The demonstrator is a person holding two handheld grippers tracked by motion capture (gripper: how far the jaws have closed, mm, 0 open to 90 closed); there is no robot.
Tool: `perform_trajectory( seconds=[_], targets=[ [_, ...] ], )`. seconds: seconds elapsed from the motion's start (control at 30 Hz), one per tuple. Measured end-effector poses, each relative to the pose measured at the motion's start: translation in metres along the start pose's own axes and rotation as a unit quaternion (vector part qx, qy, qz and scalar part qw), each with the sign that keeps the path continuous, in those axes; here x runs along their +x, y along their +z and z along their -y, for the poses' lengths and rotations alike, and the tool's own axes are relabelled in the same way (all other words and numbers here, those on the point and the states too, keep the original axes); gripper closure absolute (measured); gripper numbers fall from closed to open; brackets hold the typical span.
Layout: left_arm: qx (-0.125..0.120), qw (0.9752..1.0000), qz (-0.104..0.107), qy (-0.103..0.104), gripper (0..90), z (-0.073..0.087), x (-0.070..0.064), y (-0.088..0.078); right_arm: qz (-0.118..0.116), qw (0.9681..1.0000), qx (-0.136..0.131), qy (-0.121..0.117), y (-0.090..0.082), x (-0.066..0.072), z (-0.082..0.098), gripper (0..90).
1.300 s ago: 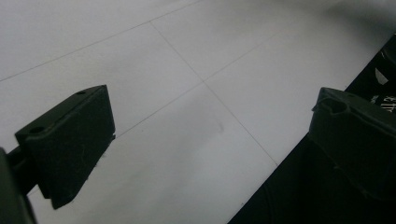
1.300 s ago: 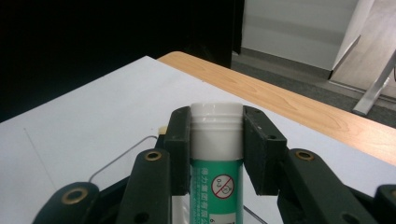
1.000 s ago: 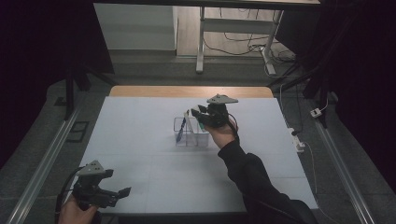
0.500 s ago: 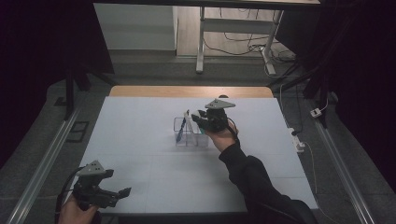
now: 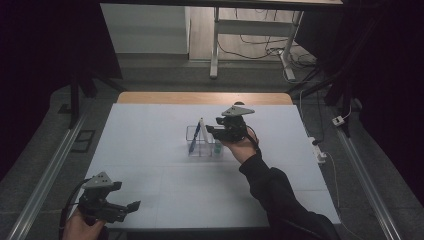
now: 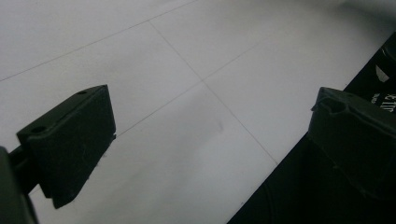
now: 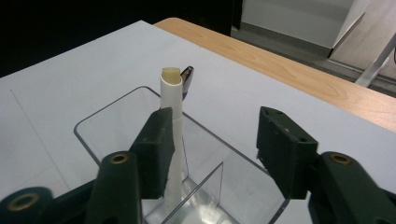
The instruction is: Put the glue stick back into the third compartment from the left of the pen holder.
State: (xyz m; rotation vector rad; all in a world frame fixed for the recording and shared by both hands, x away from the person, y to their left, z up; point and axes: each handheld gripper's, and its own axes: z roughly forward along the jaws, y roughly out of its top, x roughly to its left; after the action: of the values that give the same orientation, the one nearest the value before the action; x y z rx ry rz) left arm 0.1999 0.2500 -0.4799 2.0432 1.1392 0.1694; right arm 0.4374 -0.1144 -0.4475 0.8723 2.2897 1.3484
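Note:
A clear plastic organizer [image 5: 200,146] [image 7: 112,113] with compartments stands mid-table. A white pen [image 5: 202,125] [image 7: 170,100] and a blue pen [image 5: 194,138] [image 7: 187,76] lean upright in it, and a small green item [image 5: 218,148] sits at its right end. My right gripper [image 5: 210,131] [image 7: 215,140] hovers open over the organizer's right side. Its left jaw is beside the white pen, and nothing lies between the jaws. My left gripper [image 5: 131,207] [image 6: 210,121] is open and holds nothing, low over the table's near left corner.
The white table [image 5: 150,130] has a wooden strip [image 5: 200,98] along its far edge. In the left gripper view the near table edge [image 6: 280,163] runs just under the right jaw. Desk legs and cables [image 5: 260,40] lie on the floor beyond.
The right gripper has shifted slightly above the organizer. The left gripper has stayed in place.

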Motion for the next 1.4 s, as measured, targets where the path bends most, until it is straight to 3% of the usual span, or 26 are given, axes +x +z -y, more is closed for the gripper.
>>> perform_trajectory(
  seconds=[0.2, 0.63, 1.13, 1.4],
  targets=[
    [0.000, 1.0000, 0.000, 0.000, 0.7, 0.000, 0.000, 0.000, -0.019, 0.9997, 0.015, 0.007, -0.006, 0.000, -0.004, 35.1],
    [0.000, 1.0000, 0.000, 0.001, 0.7, 0.000, 0.000, 0.000, -0.047, 0.9979, 0.044, -0.007, -0.023, 0.009, -0.004, 16.5],
    [-0.002, 1.0000, 0.001, 0.000, 0.7, 0.000, 0.000, 0.000, -0.067, 0.9948, 0.077, -0.003, -0.044, 0.014, 0.010, 5.8],
    [-0.002, 1.0000, 0.000, -0.001, 0.7, 0.000, 0.000, 0.000, -0.068, 0.9935, 0.089, -0.020, -0.058, 0.018, 0.023, 1.8]
  ],
)
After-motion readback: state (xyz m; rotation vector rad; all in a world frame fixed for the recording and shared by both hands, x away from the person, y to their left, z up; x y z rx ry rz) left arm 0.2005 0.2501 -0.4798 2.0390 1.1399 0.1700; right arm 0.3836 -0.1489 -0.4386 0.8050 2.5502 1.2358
